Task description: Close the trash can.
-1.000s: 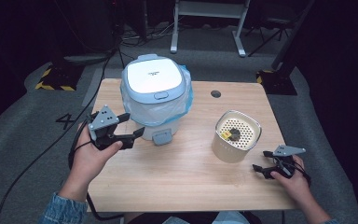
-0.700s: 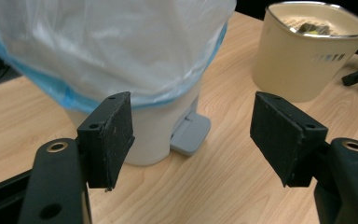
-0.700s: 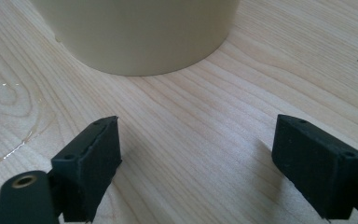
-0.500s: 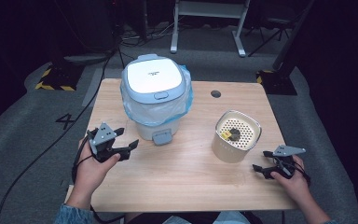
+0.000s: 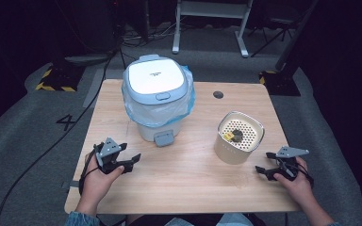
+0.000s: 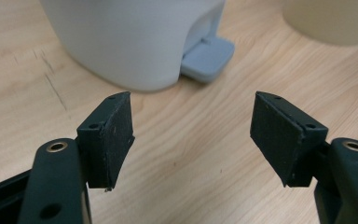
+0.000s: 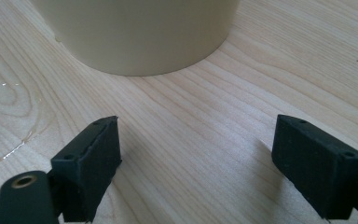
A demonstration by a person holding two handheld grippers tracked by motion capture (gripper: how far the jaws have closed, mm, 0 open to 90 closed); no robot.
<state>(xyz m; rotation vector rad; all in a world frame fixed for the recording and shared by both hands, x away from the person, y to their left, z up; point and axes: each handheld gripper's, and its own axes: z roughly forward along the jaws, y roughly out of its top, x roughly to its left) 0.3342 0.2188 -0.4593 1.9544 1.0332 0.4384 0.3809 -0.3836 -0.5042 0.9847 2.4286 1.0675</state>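
Note:
A white pedal bin (image 5: 156,96) with a blue-grey lid and a blue bag liner stands at the back left of the wooden table (image 5: 184,188); its grey pedal (image 5: 163,138) faces the front. A cream perforated container (image 5: 239,137) with small scraps inside stands to the right. My left gripper (image 5: 133,161) rests open near the front left, jaws pointing right toward the pedal. In the left gripper view the bin's base (image 6: 135,42) and pedal (image 6: 208,57) lie ahead of the spread jaws. My right gripper (image 5: 260,170) sits open at the front right, just short of the cream container (image 7: 140,32).
A round cable hole (image 5: 218,94) marks the table's back right. Cables trail over the grey floor on the left, beside a painted "4" (image 5: 66,122). A white desk frame (image 5: 209,21) stands behind the table.
My left hand has drawn back from the bin's side toward the table's front left edge and lowered. The right gripper has stayed put.

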